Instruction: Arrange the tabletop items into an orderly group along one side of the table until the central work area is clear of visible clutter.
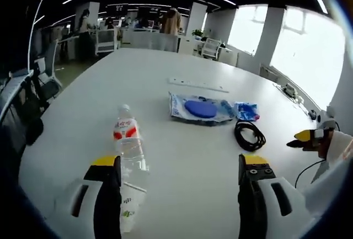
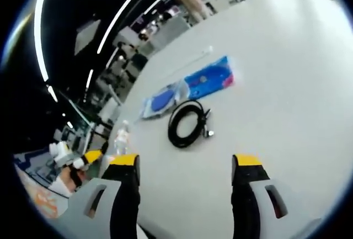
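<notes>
The left gripper [image 1: 179,178] stood released beside the bottle [image 1: 128,149], which lay on the table [image 1: 182,139]: light, slick, likely to roll, best gripped mid-body. The limp cable [image 2: 187,122] lay ahead of the right gripper [image 2: 185,178], also released.

Black jaws, yellow tips, white gripper [image 1: 181,164] housings

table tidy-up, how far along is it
Hardly started, by the look of it. Done: nothing looks grouped along an edge yet. In hand: nothing; the left gripper is open with the water bottle lying by its left jaw, and the right gripper is open, facing the black cable coil. Left: bottle, coil, blue pouch, blue packet and white strip still sit mid-table.
</notes>
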Tool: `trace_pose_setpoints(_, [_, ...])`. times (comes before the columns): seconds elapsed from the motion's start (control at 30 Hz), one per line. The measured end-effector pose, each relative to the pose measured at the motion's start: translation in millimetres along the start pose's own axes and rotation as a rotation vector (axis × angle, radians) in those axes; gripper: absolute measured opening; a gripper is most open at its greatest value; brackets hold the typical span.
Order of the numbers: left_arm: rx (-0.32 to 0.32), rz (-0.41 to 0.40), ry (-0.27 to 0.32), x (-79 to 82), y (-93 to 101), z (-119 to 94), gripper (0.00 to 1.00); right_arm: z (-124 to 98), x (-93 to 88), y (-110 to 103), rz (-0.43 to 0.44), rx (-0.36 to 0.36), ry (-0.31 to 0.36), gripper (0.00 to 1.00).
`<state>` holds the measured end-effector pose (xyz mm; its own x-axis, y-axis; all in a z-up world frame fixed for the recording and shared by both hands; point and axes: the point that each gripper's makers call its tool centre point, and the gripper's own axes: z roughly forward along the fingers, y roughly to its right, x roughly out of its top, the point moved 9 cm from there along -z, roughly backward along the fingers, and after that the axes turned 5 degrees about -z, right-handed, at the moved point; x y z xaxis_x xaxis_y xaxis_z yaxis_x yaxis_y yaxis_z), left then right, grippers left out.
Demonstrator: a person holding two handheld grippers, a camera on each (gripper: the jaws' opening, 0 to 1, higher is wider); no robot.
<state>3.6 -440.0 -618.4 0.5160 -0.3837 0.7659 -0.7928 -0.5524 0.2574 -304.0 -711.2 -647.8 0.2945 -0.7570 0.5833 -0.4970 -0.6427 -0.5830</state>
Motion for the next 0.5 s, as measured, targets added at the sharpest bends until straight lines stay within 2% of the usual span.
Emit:
trace_pose_setpoints(0.13, [0.048, -0.006, -0.008, -9.7, -14.0, -16, 0.89, 3, -0.7, -1, -0.002, 0.003, -0.010, 0.66])
trace_pose_setpoints(0.3, [0.116, 0.010, -0.055, -19.1, -26.9, -22, 0.87, 5, -2.3, -5, -0.004, 0.014, -0.020, 0.65])
trace_pose_setpoints(0.37, [0.120, 0.025, -0.068, -19.2, -26.9, -23, 0.87, 6, -3.3, -5, -0.002, 0.017, -0.023, 0.64])
trace_pose_setpoints(0.47, [0.145, 0.107, -0.105, -21.5, -30.5, -22, 0.87, 4, -4.7, -6, 0.008, 0.018, -0.025, 0.63])
trace_pose_setpoints(0.5, [0.143, 0.104, -0.105, -22.6, -31.0, -20, 0.87, 4, -5.0, -6, 0.010, 0.017, -0.024, 0.63])
